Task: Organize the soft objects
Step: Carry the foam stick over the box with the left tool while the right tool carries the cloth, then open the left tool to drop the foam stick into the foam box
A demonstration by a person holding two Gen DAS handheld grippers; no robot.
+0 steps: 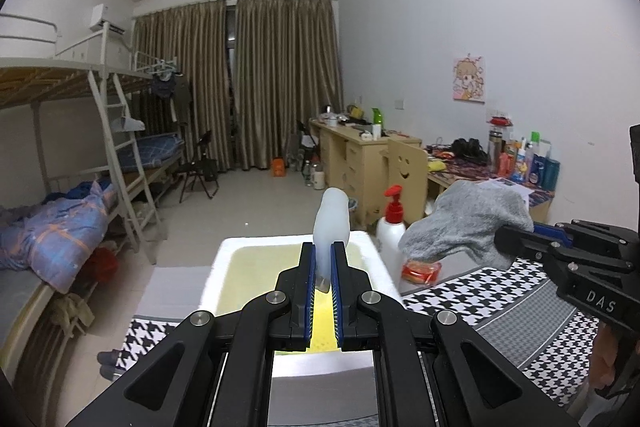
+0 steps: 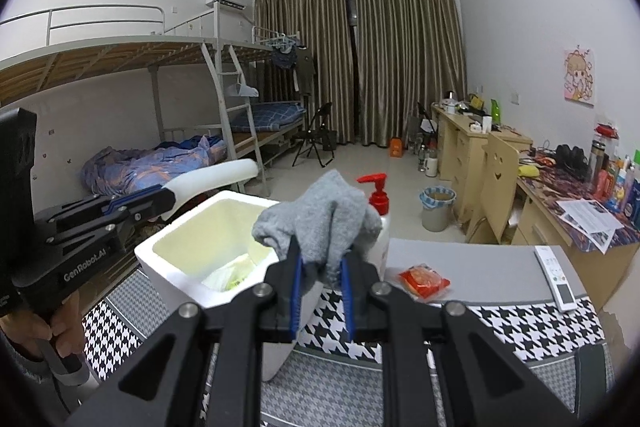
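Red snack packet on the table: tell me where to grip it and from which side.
Take the red snack packet by its crimped near edge, coming from above and the front. It lies flat on the table, and the pump bottle crowds its far left side.

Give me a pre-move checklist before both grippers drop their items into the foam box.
1. Left gripper clamped on the white soft piece: ok, jaws shut on its lower end.
2. Right gripper holding the grey cloth: ok, cloth bunched between the pads.
3. Foam box mouth open: ok, no lid on it.
4. Room inside the box: cannot tell; a plastic bag lies at the bottom, the rest is hidden.
5. Pump bottle clear of the right gripper's path: not ok, it stands right behind the cloth, beside the box.
6. Red packet out of the way: ok, it lies apart on the table.
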